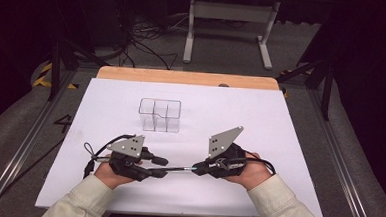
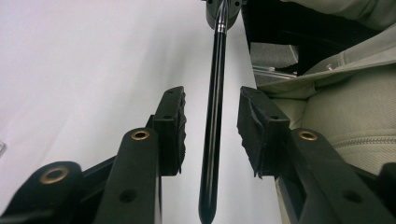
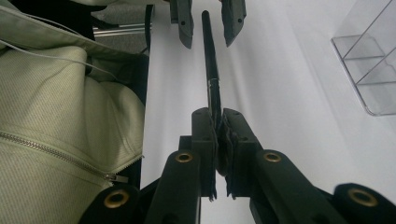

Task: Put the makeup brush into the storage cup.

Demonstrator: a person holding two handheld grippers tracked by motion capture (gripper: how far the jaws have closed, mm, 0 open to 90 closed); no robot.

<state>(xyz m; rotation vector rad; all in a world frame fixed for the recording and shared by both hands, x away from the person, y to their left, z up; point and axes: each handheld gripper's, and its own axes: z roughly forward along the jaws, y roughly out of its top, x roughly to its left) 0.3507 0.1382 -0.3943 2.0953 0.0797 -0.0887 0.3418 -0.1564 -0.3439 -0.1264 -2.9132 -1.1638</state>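
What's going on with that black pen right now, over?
Right gripper shut on the black pen. Left gripper open, pads off the pen, which lies between its jaws. Clear organizer stands apart behind. Nothing in the way.

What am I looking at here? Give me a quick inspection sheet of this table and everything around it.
Surface: white sheet on a wooden table.
Job's things: black pen; clear divided organiser, empty.
Clutter: nothing seen.
Grippers: right tool shut on the pen; left tool open, pen between its jaws untouched.
Cables: one trails from each tool; more on the floor behind.
Surroundings: dark room, white stand, metal rails.
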